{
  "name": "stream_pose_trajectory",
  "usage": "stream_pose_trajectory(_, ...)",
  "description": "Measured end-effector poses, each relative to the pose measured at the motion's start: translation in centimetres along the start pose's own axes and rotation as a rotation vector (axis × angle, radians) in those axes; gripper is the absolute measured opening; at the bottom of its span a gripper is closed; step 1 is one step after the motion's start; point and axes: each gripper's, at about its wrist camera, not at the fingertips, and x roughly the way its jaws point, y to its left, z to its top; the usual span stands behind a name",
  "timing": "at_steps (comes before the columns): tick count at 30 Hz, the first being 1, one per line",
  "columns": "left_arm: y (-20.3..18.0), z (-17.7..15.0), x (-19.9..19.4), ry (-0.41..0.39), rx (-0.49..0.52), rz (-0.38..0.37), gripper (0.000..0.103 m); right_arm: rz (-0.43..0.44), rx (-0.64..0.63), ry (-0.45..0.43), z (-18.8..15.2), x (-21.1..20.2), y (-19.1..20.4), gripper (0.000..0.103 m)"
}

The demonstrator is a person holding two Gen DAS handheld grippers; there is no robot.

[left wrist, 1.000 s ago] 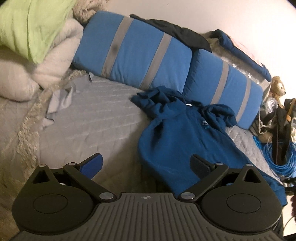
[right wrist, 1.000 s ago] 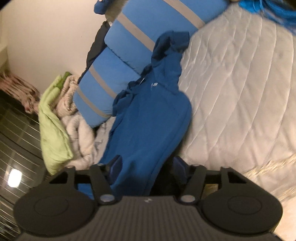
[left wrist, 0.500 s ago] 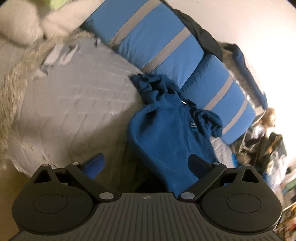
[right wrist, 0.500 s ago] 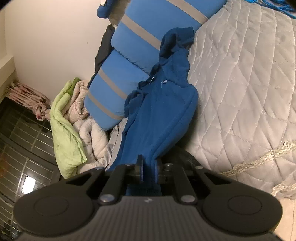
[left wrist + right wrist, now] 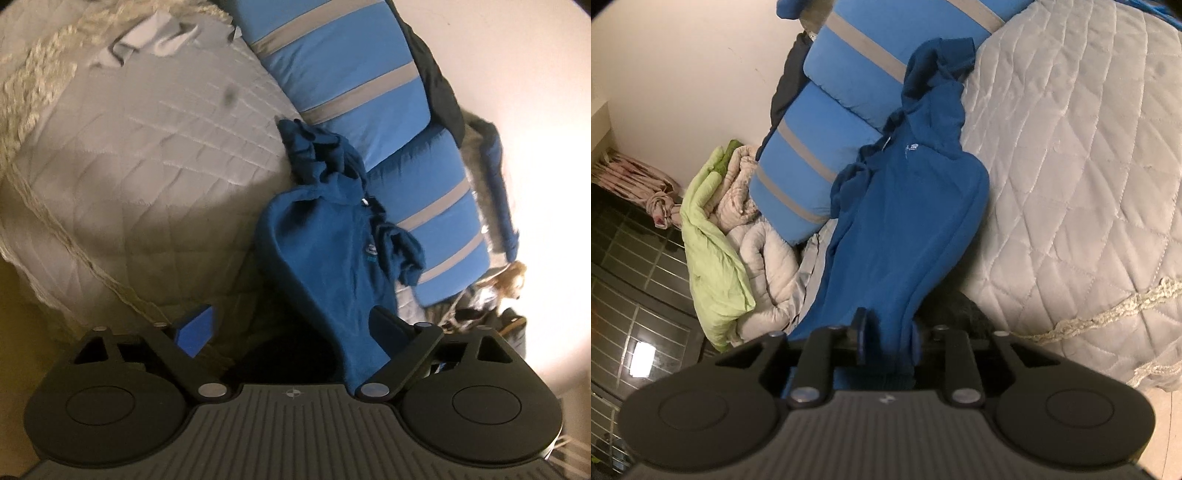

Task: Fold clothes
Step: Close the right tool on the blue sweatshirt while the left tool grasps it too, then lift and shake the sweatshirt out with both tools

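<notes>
My right gripper (image 5: 886, 341) pinches the near hem of the dark blue fleece hoodie (image 5: 908, 206), jaws just loosened slightly; my left gripper (image 5: 291, 326) gapes, narrowing, ungrasping.

Quilted grey bed (image 5: 1089, 166), 2 blue pillows (image 5: 351, 62), pale wall (image 5: 683, 55).

**Layout of the bed**

The hoodie (image 5: 905, 206) lies lengthwise on the quilted bedspread (image 5: 1071, 166), its hood end against 2 striped cushions (image 5: 827, 122) set along the wall (image 5: 683, 55). Piled bedding (image 5: 738, 229) sits left of the cushions in the right wrist view; a dark garment (image 5: 439, 85) drapes over them.
</notes>
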Motion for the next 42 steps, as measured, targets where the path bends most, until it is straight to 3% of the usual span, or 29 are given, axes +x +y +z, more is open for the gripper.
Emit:
stream_pose_trajectory(1, 0.1, 0.0, 0.1, 0.002, -0.011, -0.016, 0.085, 0.002, -0.002, 0.002, 0.0, 0.0, 0.1, 0.025)
stream_pose_trajectory(3, 0.2, -0.1, 0.4, 0.015, -0.023, -0.036, 0.065, 0.000, -0.008, 0.009, 0.1, 0.0, 0.4, 0.024)
stream_pose_trajectory(10, 0.2, -0.6, 1.8, 0.081, -0.032, -0.069, 0.049, -0.024, -0.038, 0.016, 0.4, -0.1, 1.4, 0.013)
stream_pose_trajectory(14, -0.3, -0.7, 2.1, 0.096, -0.016, -0.083, 0.029, -0.030, -0.059, 0.004, 0.4, -0.3, 2.1, 0.012)
stream_pose_trajectory(19, -1.3, -0.7, 1.6, 0.082, 0.035, -0.062, 0.017, -0.048, -0.075, -0.026, 0.1, -0.9, 2.5, 0.010)
stream_pose_trajectory(21, -1.7, -0.7, 1.3, 0.084, 0.044, -0.069, 0.007, -0.054, -0.084, -0.040, 0.0, -1.0, 2.8, 0.009)
stream_pose_trajectory(28, -3.8, -1.0, -0.3, 0.056, 0.121, -0.037, 0.006, -0.053, -0.125, -0.100, 0.0, -2.0, 4.3, 0.007)
stream_pose_trajectory(42, -7.4, -1.7, -7.0, -0.037, 0.196, -0.059, 0.005, -0.025, -0.196, -0.151, -1.5, -7.0, 8.8, 0.006)
